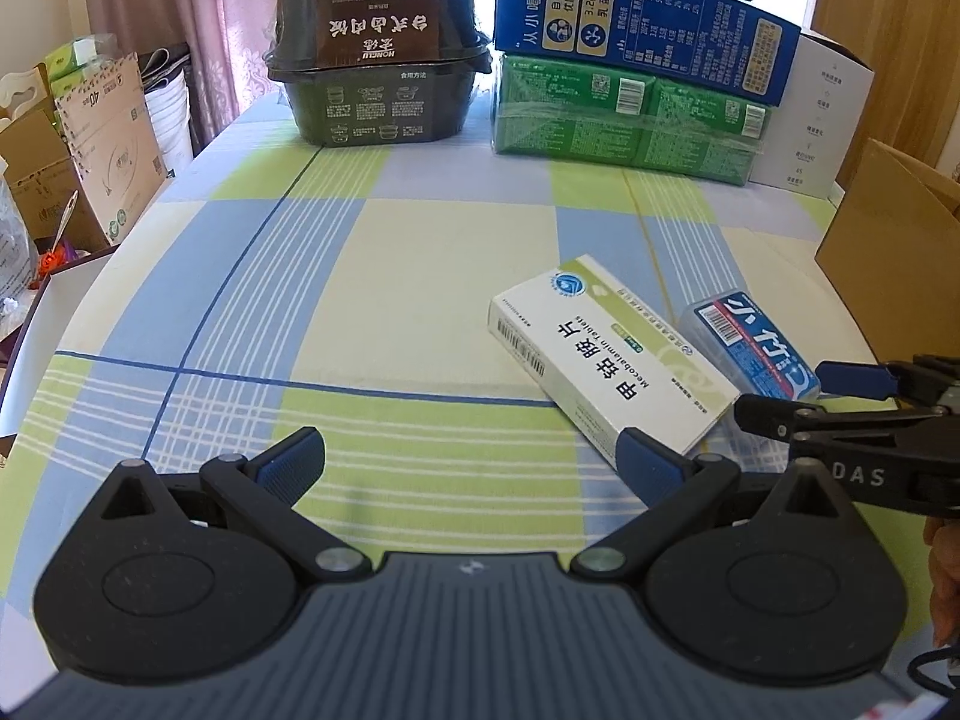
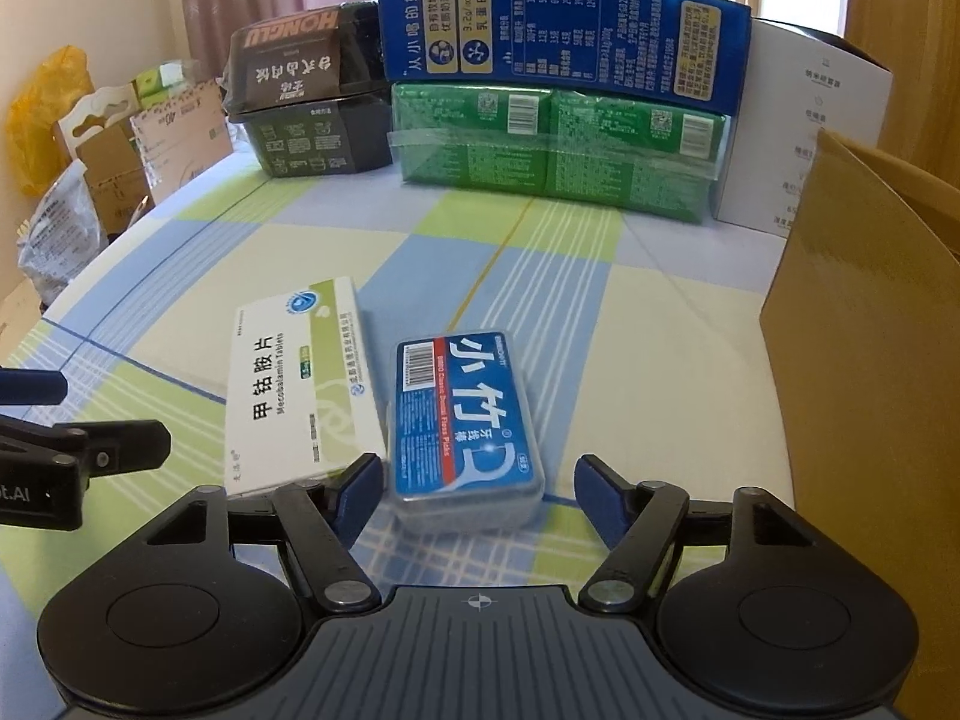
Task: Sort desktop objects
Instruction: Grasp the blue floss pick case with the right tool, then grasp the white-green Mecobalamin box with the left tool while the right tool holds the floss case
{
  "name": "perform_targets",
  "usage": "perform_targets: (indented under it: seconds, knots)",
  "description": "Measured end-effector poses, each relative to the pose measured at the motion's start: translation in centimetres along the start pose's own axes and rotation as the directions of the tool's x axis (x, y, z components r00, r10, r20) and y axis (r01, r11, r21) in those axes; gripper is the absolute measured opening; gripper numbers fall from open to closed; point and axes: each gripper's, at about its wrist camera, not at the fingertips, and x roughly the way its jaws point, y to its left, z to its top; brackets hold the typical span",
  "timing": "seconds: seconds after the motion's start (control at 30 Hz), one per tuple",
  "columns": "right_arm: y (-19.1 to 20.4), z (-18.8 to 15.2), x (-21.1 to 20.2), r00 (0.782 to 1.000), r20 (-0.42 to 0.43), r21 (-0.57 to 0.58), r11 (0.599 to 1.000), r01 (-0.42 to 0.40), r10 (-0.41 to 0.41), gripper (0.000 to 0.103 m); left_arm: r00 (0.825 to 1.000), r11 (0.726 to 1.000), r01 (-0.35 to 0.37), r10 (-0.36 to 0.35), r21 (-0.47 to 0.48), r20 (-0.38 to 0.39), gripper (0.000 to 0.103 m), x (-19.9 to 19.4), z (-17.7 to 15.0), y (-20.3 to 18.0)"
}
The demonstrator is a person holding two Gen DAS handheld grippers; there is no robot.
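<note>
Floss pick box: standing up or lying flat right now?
Lying flat. The floss pick box rests on the checked tablecloth with its blue label facing up, beside the white tablet box.

Black gripper [image 2: 479, 495], blue ribbed pads [image 2: 359, 495], silver screws.

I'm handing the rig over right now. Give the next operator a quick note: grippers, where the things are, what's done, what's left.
Right gripper: open, jaws on either side of the near end of the floss pick box, pads not yet pressing on it.
Left gripper: open, empty; its right finger is at the near corner of the tablet box.
Both boxes lie flat, side by side, on the checked tablecloth. Cardboard box stands at the right.
Done: nothing sorted yet, as far as can be seen.
Left: grip and place the floss pick box, then the tablet box.
</note>
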Motion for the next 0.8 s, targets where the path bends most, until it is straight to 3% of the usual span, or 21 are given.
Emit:
perform_targets:
  seconds: [0.2,0.8]
  knots:
    - [0.1,0.0,0.9,1.000,-0.019,-0.010,1.000,-0.006,0.006,0.055,1.000,1.000,0.003,-0.003,0.004,-0.008,0.101,0.2,0.0,-0.1]
    - [2.6,0.2,1.3,0.990,-0.057,-0.045,0.990,-0.130,0.127,0.054,1.000,1.000,-0.018,0.018,-0.004,-0.011,0.101,0.2,-0.2,0.7]
